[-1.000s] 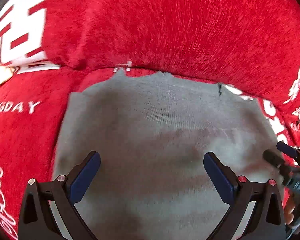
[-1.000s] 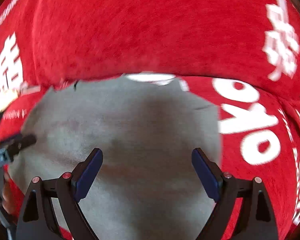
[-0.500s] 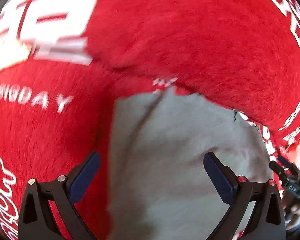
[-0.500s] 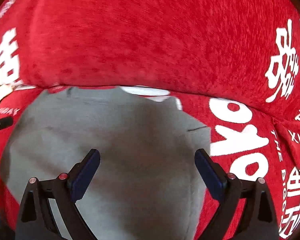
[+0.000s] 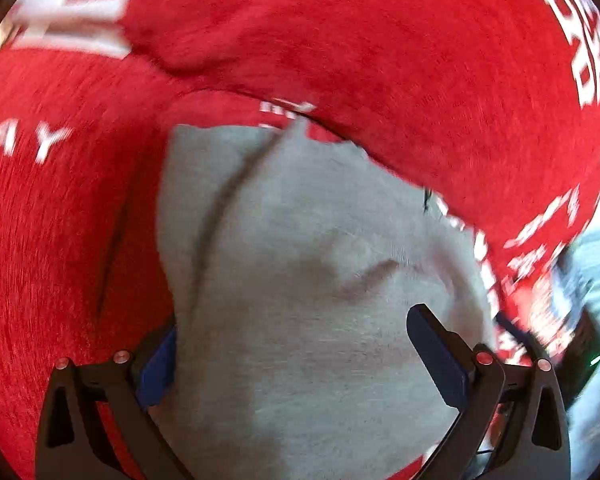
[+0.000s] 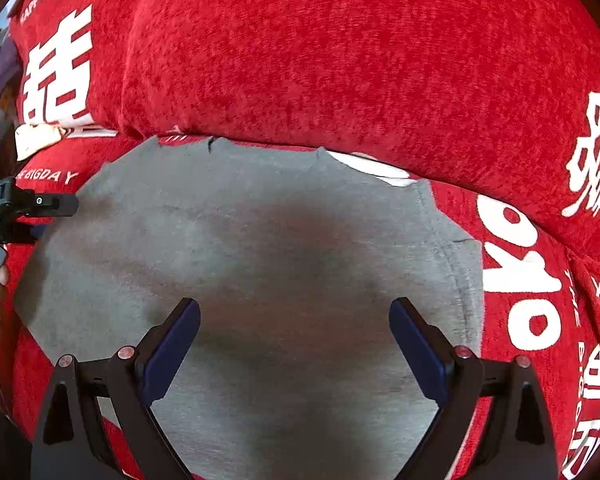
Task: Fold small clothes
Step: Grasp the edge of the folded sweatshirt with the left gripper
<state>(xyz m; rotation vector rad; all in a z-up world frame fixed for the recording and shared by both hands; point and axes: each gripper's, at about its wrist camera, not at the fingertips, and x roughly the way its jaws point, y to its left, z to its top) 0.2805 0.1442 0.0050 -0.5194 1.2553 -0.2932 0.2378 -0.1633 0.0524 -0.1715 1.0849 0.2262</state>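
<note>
A small grey knit garment (image 6: pixel 260 248) lies flat on a red sofa seat; it also shows in the left wrist view (image 5: pixel 308 280), with a lengthwise fold ridge near its left edge. My left gripper (image 5: pixel 292 352) is open at the garment's left edge: the left finger sits under or beside the edge, the right finger above the cloth. It also shows at the left edge of the right wrist view (image 6: pixel 40 202). My right gripper (image 6: pixel 294 336) is open and empty, hovering over the middle of the garment.
The red sofa cover (image 6: pixel 340 60) with white lettering rises as a backrest right behind the garment. A cream object (image 6: pixel 36 138) lies at the far left of the seat. A pale floor (image 5: pixel 596 264) shows at the right in the left wrist view.
My left gripper has swung to the garment's left edge, which now lies between its fingers. My right gripper pulled back a little; more of the garment shows.
</note>
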